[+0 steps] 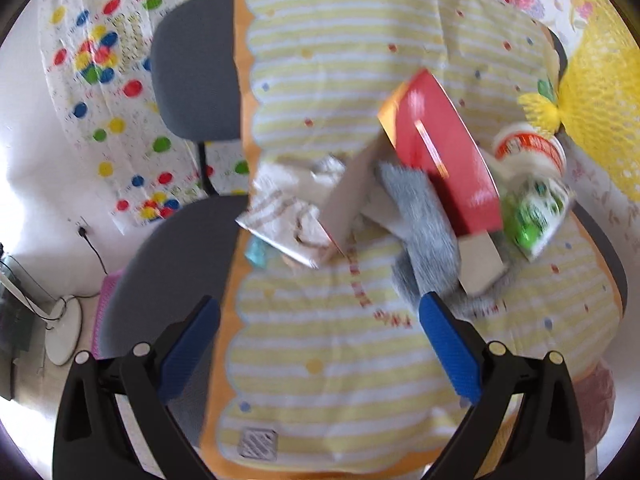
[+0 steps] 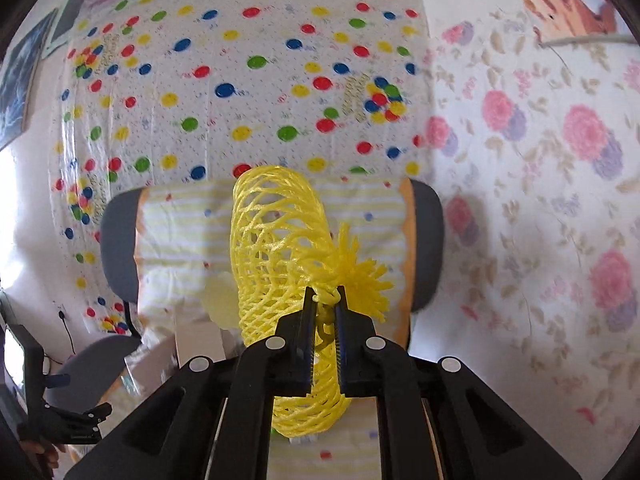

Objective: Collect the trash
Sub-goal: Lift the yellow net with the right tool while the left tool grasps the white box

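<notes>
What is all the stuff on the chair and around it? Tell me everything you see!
Yellow plastic mesh net: one, clamped in the right gripper.
Red cardboard box: one, tilted on the seat pile.
Paper cups with printed labels: two, red-white and green-white, beside the box.
Grey furry cloth: one, under the box.
Crumpled white paper: some, left of the box.
Yellow striped cover: one, over the grey chair.
Left gripper: open, empty.
Right gripper: shut.

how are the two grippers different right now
The left gripper is open, its blue-padded fingers spread wide and holding nothing, above the striped cloth. The right gripper is shut on the yellow net, fingers nearly together, and is lifted in front of the chair back. Both are black two-finger tools.
</notes>
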Available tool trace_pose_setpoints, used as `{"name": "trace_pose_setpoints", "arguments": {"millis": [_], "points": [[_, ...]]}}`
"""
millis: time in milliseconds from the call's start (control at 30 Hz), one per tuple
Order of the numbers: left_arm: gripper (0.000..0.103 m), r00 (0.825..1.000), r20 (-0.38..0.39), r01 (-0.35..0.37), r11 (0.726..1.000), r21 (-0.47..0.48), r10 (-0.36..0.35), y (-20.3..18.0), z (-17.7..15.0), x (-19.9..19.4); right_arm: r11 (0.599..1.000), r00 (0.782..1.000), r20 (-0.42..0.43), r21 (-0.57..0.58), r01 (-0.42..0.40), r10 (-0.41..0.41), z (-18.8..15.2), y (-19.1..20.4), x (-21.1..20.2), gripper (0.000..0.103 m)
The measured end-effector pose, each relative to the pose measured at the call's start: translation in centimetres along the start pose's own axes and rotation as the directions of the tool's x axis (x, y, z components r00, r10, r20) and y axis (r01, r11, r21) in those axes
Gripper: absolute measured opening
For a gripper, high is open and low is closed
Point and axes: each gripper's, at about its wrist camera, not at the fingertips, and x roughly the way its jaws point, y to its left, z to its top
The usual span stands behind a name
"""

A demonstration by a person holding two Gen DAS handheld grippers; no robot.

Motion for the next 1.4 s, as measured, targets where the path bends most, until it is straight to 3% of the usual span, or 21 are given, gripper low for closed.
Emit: {"name": "trace_pose_setpoints", "arguments": {"millis": [200, 267, 333, 467, 567, 800, 867, 900, 1000, 1067, 1267, 1400], "points": [[0.096, 0.995, -0.003, 0.096, 0.993, 0.065, -0.096, -3.1, -1.1, 0.3, 0.996, 0.996, -0.045, 0.044, 0.083, -0.081, -3.4, -2.4, -2.1, 0.009], [0.083, 0.994, 0.012, 0.108, 0.992, 0.059, -0.109, -3.7, -0.4, 0.2, 0.993, 0.993, -0.048, 0.042, 0.108, -0.106, -4.2, -2.8, -2.6, 0.01], [0.078, 0.991, 0.013, 0.132, 0.99, 0.041, -0.133, -4.1, 0.7, 0.2, 0.992, 0.991, -0.058, 0.038, 0.122, -0.12, -4.9, -3.2, -2.7, 0.01], [0.078, 0.981, 0.067, 0.18, 0.983, 0.016, -0.181, -5.5, 3.7, -0.5, 0.99, 0.988, -0.078, 0.03, 0.135, -0.133, -6.1, -3.7, -1.9, 0.01], [0.075, 0.978, 0.111, 0.171, 0.984, 0.041, -0.175, -7.5, 6.3, -0.7, 0.989, 0.987, -0.086, 0.032, 0.142, -0.139, -6.6, -4.0, -1.3, 0.01], [0.043, 0.994, 0.049, 0.1, 0.993, 0.061, -0.103, -9.8, 10.6, 3.9, 0.992, 0.991, -0.094, 0.069, 0.102, -0.095, -7.0, -4.8, -0.5, 0.01], [0.024, 0.995, 0.023, 0.096, 0.994, 0.054, -0.098, -9.7, 10.9, 5.0, 0.993, 0.993, -0.092, 0.081, 0.087, -0.08, -6.9, -5.1, -0.5, 0.01], [0.019, 0.995, 0.005, 0.104, 0.994, 0.044, -0.104, -9.6, 11.0, 5.4, 0.993, 0.993, -0.09, 0.086, 0.08, -0.073, -6.8, -5.2, -0.6, 0.01], [0.007, 0.992, 0.047, 0.12, 0.992, 0.022, -0.121, -8.9, 10.8, 4.5, 0.993, 0.997, -0.07, 0.107, 0.053, -0.045, -6.5, -5.4, -1.3, 0.01], [0.0, 0.98, 0.115, 0.161, 0.987, 0.006, -0.16, -8.4, 10.8, 2.7, 0.993, 0.999, -0.041, 0.113, 0.031, -0.026, -6.1, -5.4, -2.1, 0.01], [0.0, 0.921, 0.323, 0.23, 0.973, -0.003, -0.217, -7.5, 10.6, -4.2, 0.993, 0.999, 0.045, 0.116, 0.008, -0.014, -4.2, -5.0, -4.1, 0.01], [0.0, 0.887, 0.37, 0.297, 0.955, 0.006, -0.278, -7.8, 9.3, -8.0, 0.991, 0.996, 0.075, 0.131, 0.039, -0.049, -2.9, -5.5, -6.3, 0.01]]}}
